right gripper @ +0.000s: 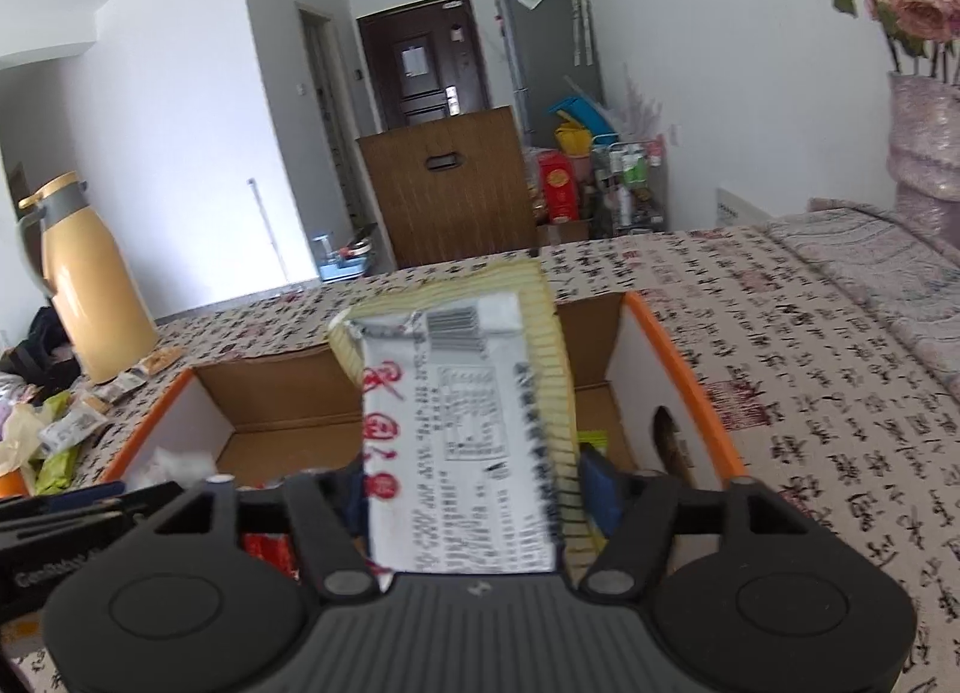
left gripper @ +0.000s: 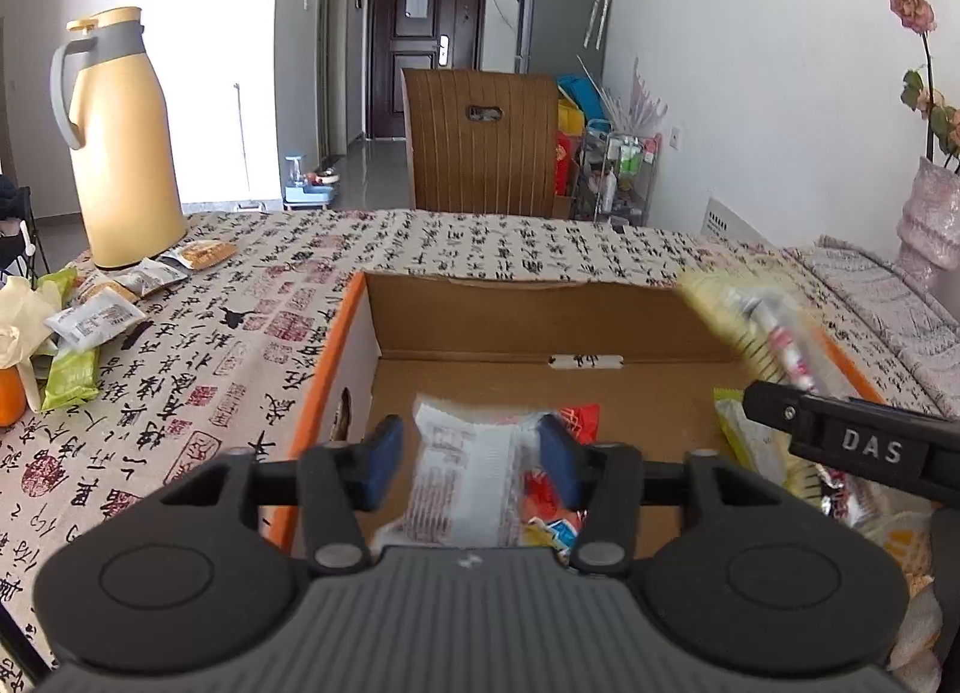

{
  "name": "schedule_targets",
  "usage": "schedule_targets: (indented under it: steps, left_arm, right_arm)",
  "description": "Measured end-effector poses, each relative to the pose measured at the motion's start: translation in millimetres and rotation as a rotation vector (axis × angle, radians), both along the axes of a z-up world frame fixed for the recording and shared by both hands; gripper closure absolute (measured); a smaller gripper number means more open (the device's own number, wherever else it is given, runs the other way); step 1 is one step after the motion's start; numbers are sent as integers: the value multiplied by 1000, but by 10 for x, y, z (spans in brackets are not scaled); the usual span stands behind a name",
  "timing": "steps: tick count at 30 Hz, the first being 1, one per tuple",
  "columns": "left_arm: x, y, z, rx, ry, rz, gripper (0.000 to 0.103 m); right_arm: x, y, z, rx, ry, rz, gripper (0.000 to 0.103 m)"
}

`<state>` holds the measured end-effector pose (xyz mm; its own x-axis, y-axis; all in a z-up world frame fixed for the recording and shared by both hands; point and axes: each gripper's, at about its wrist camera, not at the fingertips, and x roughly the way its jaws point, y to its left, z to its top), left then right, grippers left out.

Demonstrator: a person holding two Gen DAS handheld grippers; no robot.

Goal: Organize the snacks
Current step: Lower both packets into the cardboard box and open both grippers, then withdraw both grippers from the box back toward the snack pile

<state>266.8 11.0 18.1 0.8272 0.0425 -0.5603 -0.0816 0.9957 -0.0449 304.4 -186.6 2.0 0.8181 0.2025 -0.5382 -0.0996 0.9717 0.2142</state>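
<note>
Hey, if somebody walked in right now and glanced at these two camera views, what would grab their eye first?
Probably the orange-edged cardboard box in the middle of the calligraphy-print tablecloth, with a white snack packet between the left gripper fingers above it. Next, the yellow-trimmed packet standing tall in the right gripper, and the big yellow thermos far left.

The white letters "DAS" stand on the black side of the right tongs (left gripper: pixel 774 393). Pale letters that start "GenRob" stand on the black body of the left tongs (right gripper: pixel 78 504); the rest is cut off. The tablecloth (left gripper: pixel 198 387) has black brush writing and red stamps. The snack packs' print is too blurry to read.
</note>
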Motion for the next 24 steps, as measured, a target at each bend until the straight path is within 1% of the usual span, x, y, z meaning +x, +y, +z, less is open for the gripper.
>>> schedule_targets:
  steps: [1,2,3,4,5,6,7,9,19,24]
  left_arm:
    - [-15,4,10,-1,-9,1,39]
    - [-26,8,20,-3,-14,4,32]
    - [-36,13,31,-2,-19,12,23]
    - [-50,14,45,0,-27,21,19]
    - [-62,21,54,1,-35,29,13]
    - [-69,28,65,1,-39,35,3]
    - [-83,36,76,2,-48,44,0]
    - [-102,40,96,2,-57,50,0]
    - [-150,59,167,-20,-71,53,0]
    - [-208,78,243,-22,-72,71,0]
  right_arm:
    - [-12,-18,7,8,0,-3,26]
    - [-22,-36,11,16,2,-4,23]
    - [-33,-50,14,19,3,-5,15]
    - [-42,-62,20,18,1,-8,9]
    - [-59,-71,28,20,-2,-11,7]
    - [-72,-82,41,25,-5,-14,4]
    - [-85,-95,54,31,-10,-16,1]
    - [-108,-124,79,41,-23,-21,0]
    - [-222,-151,163,54,-69,-13,0]
    - [-291,-163,247,52,-92,-14,0]
